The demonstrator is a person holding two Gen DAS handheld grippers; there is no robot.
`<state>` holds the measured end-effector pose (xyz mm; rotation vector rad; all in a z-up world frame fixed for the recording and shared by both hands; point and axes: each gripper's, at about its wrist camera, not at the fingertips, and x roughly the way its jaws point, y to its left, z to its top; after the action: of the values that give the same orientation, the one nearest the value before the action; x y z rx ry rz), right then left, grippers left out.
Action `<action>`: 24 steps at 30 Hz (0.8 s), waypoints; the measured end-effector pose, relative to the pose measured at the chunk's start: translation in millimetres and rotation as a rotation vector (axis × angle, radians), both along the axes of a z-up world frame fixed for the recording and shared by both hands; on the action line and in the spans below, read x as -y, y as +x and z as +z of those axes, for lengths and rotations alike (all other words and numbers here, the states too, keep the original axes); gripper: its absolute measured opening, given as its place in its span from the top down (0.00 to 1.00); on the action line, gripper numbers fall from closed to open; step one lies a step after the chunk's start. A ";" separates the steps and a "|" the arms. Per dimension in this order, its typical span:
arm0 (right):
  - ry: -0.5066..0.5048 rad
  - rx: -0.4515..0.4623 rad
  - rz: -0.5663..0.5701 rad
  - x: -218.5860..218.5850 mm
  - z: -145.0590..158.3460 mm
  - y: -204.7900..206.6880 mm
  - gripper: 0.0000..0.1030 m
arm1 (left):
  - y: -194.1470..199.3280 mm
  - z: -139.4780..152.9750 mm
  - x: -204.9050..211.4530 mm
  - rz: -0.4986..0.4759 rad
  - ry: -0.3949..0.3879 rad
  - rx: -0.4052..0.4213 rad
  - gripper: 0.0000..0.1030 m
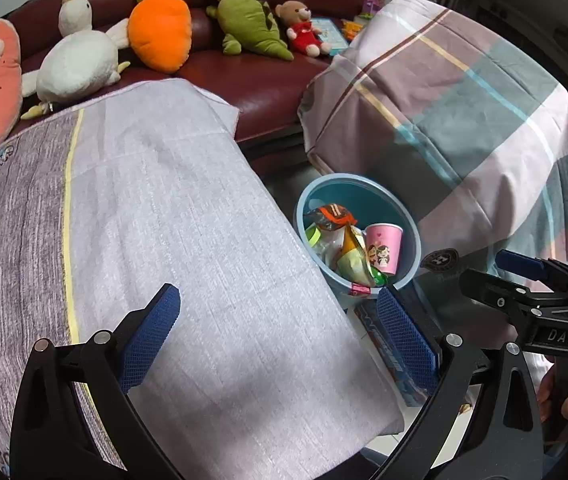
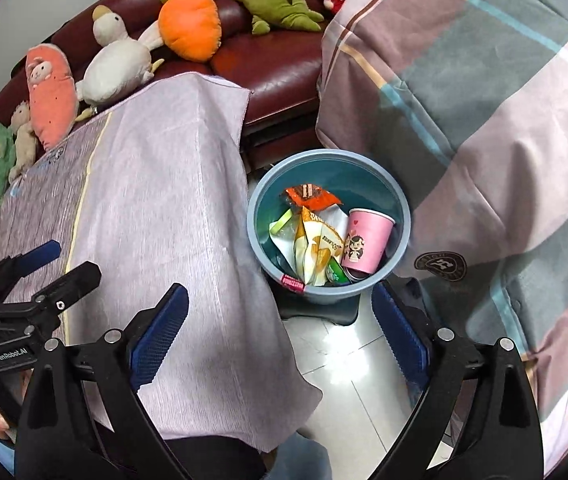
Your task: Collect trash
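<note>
Both your left gripper and right gripper hang spread and empty near the bin, which holds a pink cup and wrappers.

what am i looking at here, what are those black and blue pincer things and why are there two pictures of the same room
There is no robot. A person holds a hand tool in each hand, each with a two-finger claw with blue pads and a wide-angle camera looking along its fingers. One picture comes from the left claw, the other from the right claw, so you see the same room from two spots. Both claws are open and hold nothing. Between a cloth-covered table and a checked sheet stands a blue bin on the floor. It already holds a pink paper cup and snack wrappers. Nothing lies on the cloth. Stuffed toys sit on the red sofa behind.
</note>
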<state>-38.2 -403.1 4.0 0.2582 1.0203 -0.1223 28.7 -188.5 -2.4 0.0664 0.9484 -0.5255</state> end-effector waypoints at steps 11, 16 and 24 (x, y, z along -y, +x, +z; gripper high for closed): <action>0.005 -0.003 -0.005 -6.0 0.0 -6.0 0.14 | -7.4 0.1 -13.3 0.025 -0.020 0.014 0.04; 0.004 -0.008 -0.004 -7.5 -3.1 -5.3 0.14 | -11.3 -1.1 -8.4 0.020 0.007 0.040 0.04; 0.002 -0.012 -0.005 -6.6 -6.4 -4.0 0.14 | -11.8 -6.7 -5.7 0.018 0.014 0.032 0.04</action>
<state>-42.3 -396.5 -2.4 0.2620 1.0319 -0.1271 16.9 -182.8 -9.1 0.0791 0.9210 -0.5000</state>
